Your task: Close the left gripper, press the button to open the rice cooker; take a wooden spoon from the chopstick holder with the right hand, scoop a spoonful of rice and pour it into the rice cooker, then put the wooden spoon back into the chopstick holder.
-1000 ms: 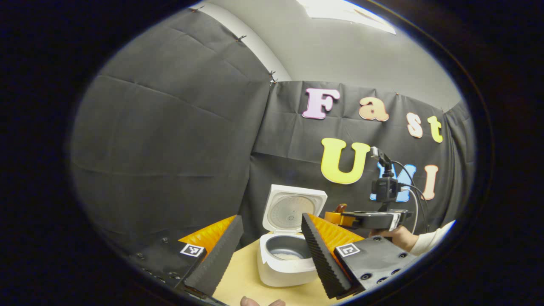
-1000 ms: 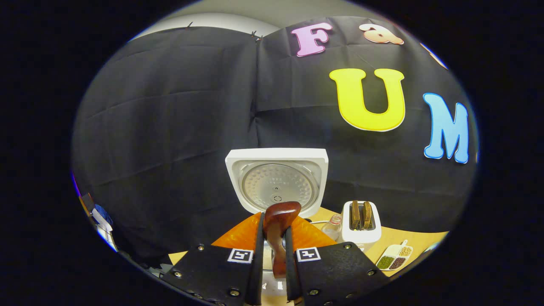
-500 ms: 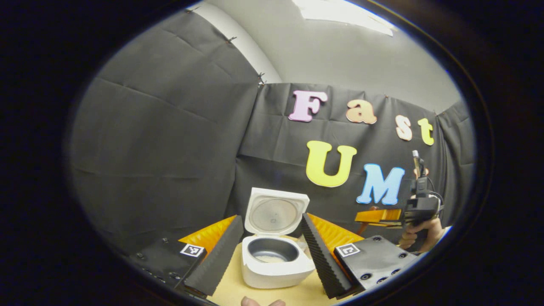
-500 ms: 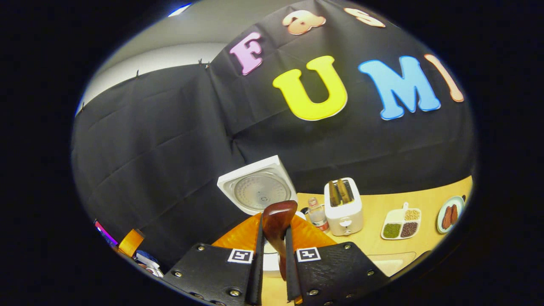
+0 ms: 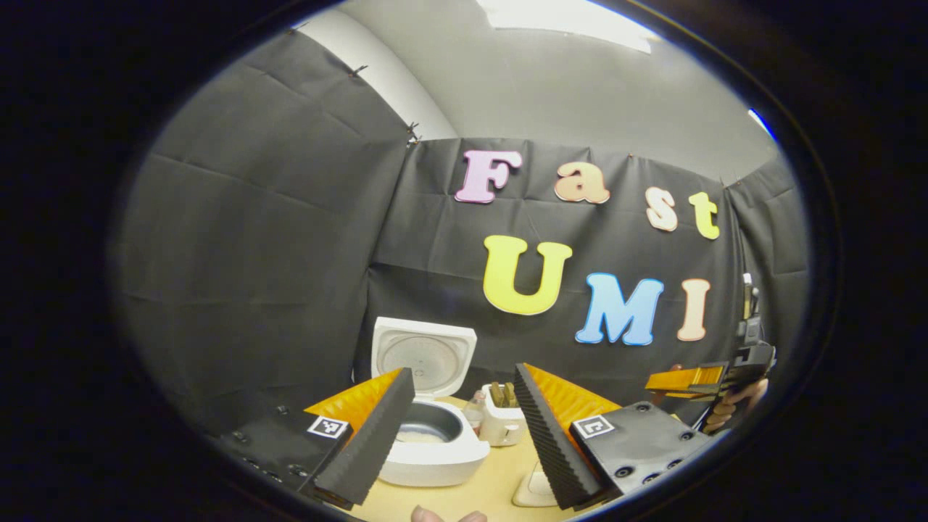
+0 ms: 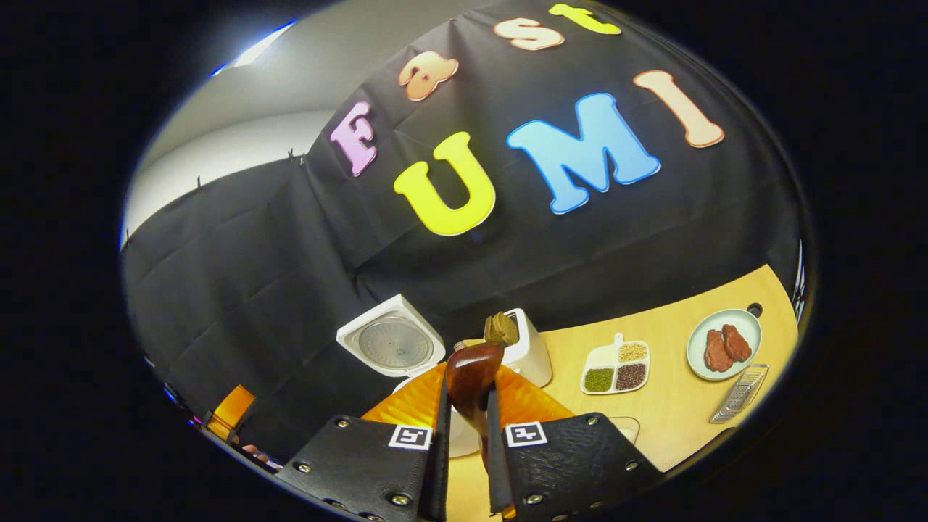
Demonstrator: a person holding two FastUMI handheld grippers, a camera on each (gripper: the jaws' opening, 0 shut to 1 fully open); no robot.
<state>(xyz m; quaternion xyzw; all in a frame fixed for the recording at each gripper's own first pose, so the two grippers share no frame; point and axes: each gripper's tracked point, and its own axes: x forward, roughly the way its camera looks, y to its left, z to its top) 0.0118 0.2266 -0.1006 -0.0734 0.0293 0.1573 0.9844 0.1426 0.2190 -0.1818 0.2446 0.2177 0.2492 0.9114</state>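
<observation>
The white rice cooker (image 5: 435, 453) stands with its lid (image 5: 423, 354) up and a little rice in the pot. My left gripper (image 5: 462, 373) is open in front of it, holding nothing. At the far right of the left gripper view, a hand holds my right gripper (image 5: 685, 379). In the right gripper view, that gripper (image 6: 467, 384) is shut on the dark wooden spoon (image 6: 473, 366), whose bowl sticks up past the fingertips. The cooker lid (image 6: 391, 344) lies behind and to the left of the spoon.
A white toaster (image 6: 528, 355) with toast stands right of the cooker on the wooden table (image 6: 681, 406). Further right are a divided dish of grains (image 6: 616, 366), a plate of red meat (image 6: 723, 342) and a grater (image 6: 739, 391). A flat white item (image 5: 535, 489) lies near my left gripper.
My right gripper has swung right and away from the cooker with the spoon still held. The left gripper view has also turned right, so the cooker now sits at its left.
</observation>
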